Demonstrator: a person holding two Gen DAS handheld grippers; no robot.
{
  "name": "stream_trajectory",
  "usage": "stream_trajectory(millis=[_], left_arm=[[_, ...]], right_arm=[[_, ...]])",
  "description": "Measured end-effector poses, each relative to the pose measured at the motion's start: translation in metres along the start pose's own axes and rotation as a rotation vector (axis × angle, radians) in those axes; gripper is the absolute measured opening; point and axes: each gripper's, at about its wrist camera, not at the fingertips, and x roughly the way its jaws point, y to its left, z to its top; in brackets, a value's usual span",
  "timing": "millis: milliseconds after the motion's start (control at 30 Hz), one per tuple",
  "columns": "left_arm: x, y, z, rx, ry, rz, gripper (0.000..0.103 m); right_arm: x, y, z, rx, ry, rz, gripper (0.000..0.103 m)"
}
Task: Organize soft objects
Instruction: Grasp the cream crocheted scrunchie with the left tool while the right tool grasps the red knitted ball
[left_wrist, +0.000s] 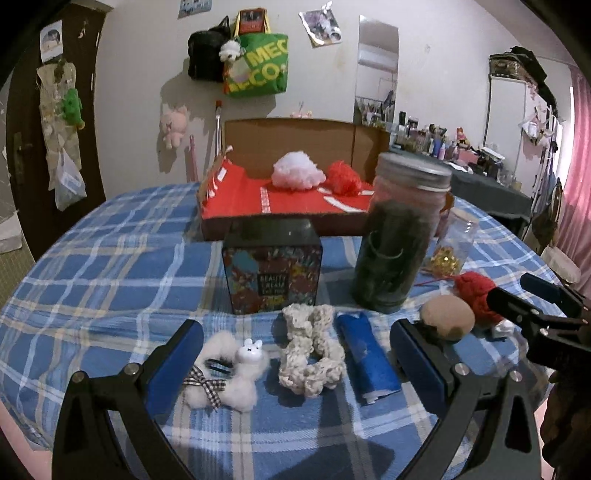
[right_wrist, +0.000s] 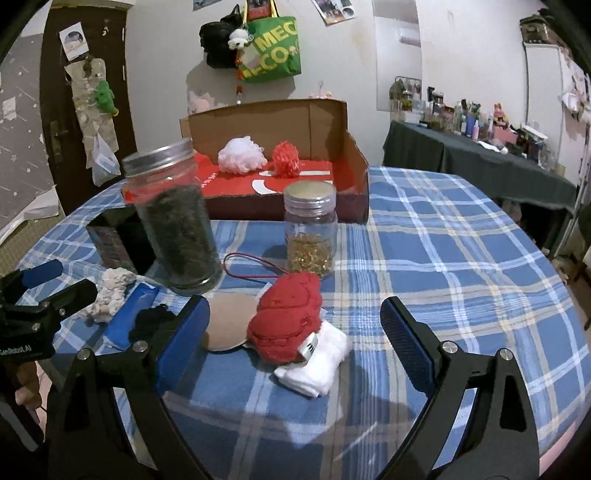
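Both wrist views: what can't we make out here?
- Tan pad, right wrist view: near edge hidden behind the right gripper's left finger.
- White cloth, right wrist: partly covered by the red knit item; its tag text is too small.
- Patterned tin, right wrist: mostly hidden behind the dark jar.
- Gold-filled jar, left wrist view: blurred, partly behind the dark jar.

Patterned tin (left_wrist: 271, 275): lettering at centre frame blurred, largely unreadable. Small jar (left_wrist: 452, 242): right of centre in the left wrist view, mostly hidden behind the tall jar (left_wrist: 397, 236). White cloth (right_wrist: 317, 363): lower centre in the right wrist view, partly covered by the red knit item (right_wrist: 286, 319); label text too small to read.
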Motion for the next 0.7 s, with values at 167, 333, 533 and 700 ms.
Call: stream_trajectory(millis=[167, 333, 533, 700], left_arm=[[0.011, -0.001, -0.003, 0.016, 0.035, -0.008, 0.091], [0.022, -0.002, -0.01, 0.04, 0.066, 0.013, 0.053], [0.014, -0.004, -0.007, 0.062, 0.04, -0.029, 0.01], [0.008, -0.008, -0.004, 0.065, 0.023, -0.056, 0.009]], right_arm=[[0.006, 0.005, 0.003, -0.038, -0.002, -0.003, 0.087], [0.02, 0.007, 0.002, -0.052, 0.054, 0.028, 0.042], [0.015, 0.003, 0.0, -0.037, 0.032, 0.056, 0.034], [0.002, 0.007, 0.003, -0.044, -0.013, 0.067, 0.034]])
